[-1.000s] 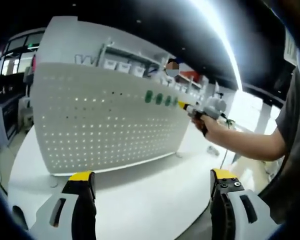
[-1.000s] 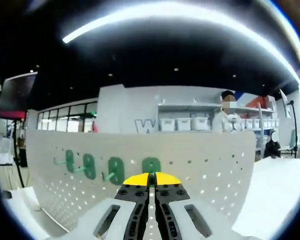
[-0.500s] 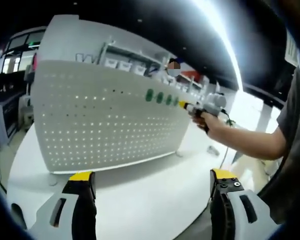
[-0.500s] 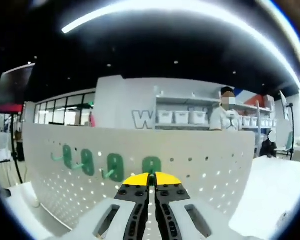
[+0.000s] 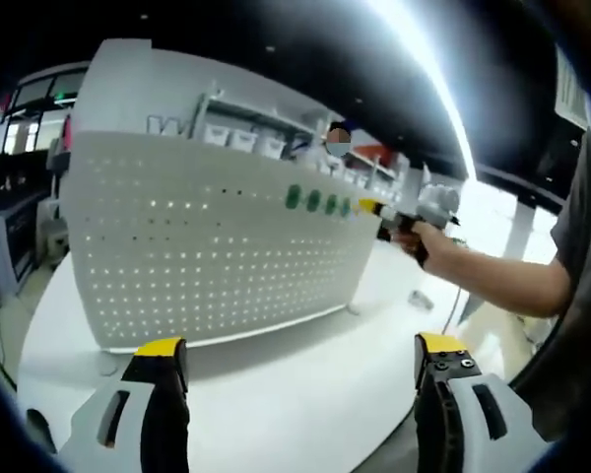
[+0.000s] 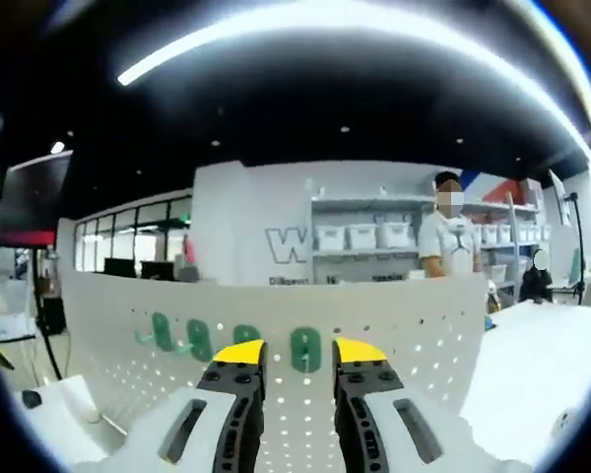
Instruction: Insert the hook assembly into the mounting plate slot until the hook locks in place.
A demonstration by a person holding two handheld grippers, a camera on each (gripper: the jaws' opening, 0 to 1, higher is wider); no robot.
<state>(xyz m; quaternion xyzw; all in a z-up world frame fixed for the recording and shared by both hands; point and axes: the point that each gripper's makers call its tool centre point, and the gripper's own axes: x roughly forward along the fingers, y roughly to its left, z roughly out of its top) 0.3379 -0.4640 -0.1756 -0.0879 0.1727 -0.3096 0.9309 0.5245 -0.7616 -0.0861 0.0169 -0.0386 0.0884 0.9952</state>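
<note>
A white perforated mounting plate (image 5: 207, 246) stands upright on the white table (image 5: 276, 384). A row of several green hooks (image 5: 315, 202) hangs near its top right. In the right gripper view the rightmost green hook (image 6: 305, 349) sits on the plate (image 6: 414, 325), seen through the gap between the jaws. My right gripper (image 6: 298, 352) is open just in front of it, holding nothing. The left gripper view shows the right gripper (image 5: 376, 208) in a hand (image 5: 419, 236) beside the hook row. My left gripper (image 5: 295, 347) is open and empty, low over the table.
A person's arm (image 5: 502, 281) reaches in from the right. A small object (image 5: 419, 299) lies on the table past the plate's right foot. Behind the plate are shelves of white bins (image 6: 360, 236), a standing person (image 6: 453, 246) and a dark monitor (image 6: 30, 197).
My right gripper's jaws have parted, letting go of the rightmost green hook, which stays on the plate. The left gripper has barely moved.
</note>
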